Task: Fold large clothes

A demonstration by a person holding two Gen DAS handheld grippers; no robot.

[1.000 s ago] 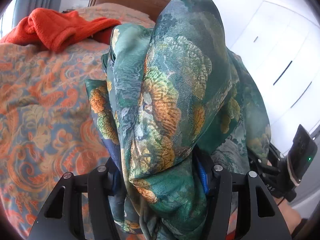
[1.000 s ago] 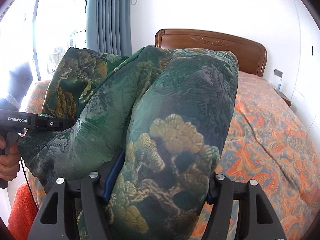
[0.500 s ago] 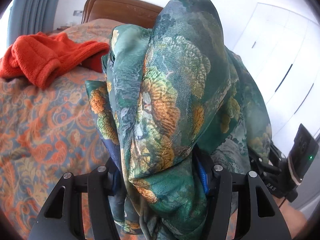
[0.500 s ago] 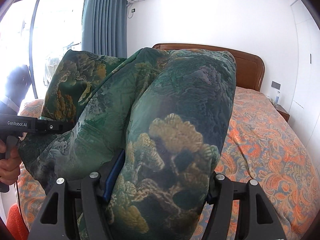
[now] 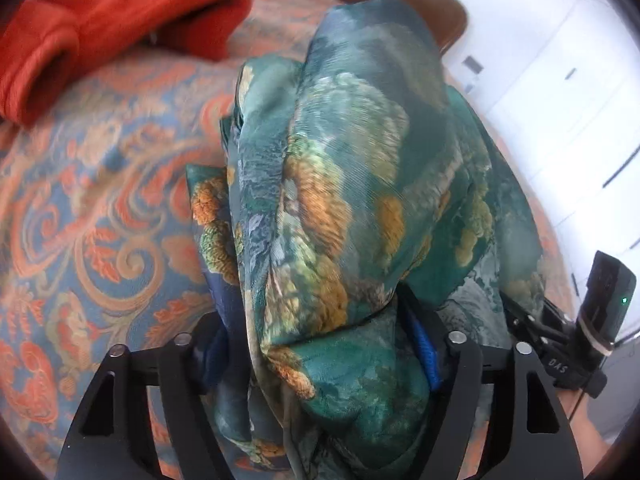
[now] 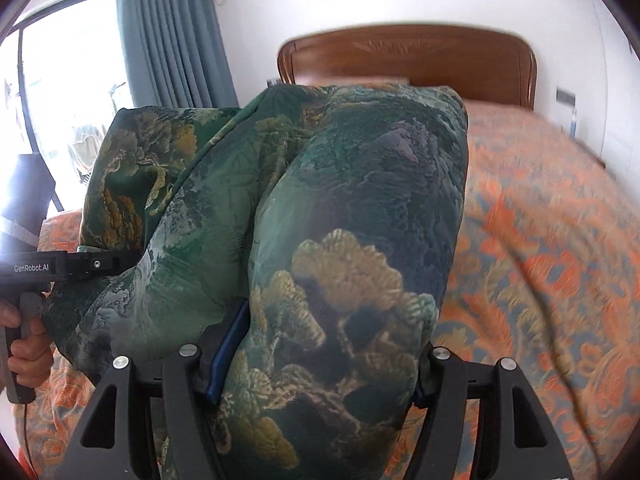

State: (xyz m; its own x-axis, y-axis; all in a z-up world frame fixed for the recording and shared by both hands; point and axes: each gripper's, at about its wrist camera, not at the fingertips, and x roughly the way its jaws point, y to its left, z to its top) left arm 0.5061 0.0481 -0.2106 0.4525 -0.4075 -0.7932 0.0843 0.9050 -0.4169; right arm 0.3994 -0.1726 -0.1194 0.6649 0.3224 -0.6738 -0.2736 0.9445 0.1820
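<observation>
A large green garment (image 5: 352, 216) with a gold and orange landscape print fills the middle of both views. My left gripper (image 5: 320, 352) is shut on a thick bunch of it, which drapes over and hides the fingertips. My right gripper (image 6: 320, 364) is shut on another bunch of the same garment (image 6: 348, 248), fingertips also hidden. The garment hangs lifted above the bed between the two grippers. The left gripper's body (image 6: 72, 266) shows at the left of the right wrist view, and the right gripper's body (image 5: 592, 320) at the right of the left wrist view.
The bed (image 5: 100, 208) has an orange and blue paisley cover, also seen in the right wrist view (image 6: 540, 240). A red-orange garment (image 5: 112, 28) lies on it at the far left. A wooden headboard (image 6: 408, 56), curtains (image 6: 172, 40) and white wardrobe doors (image 5: 568, 112) surround the bed.
Both grippers have tipped down toward the bed with the garment still held. The red-orange garment now looks closer in the left wrist view; the headboard sits lower in the right.
</observation>
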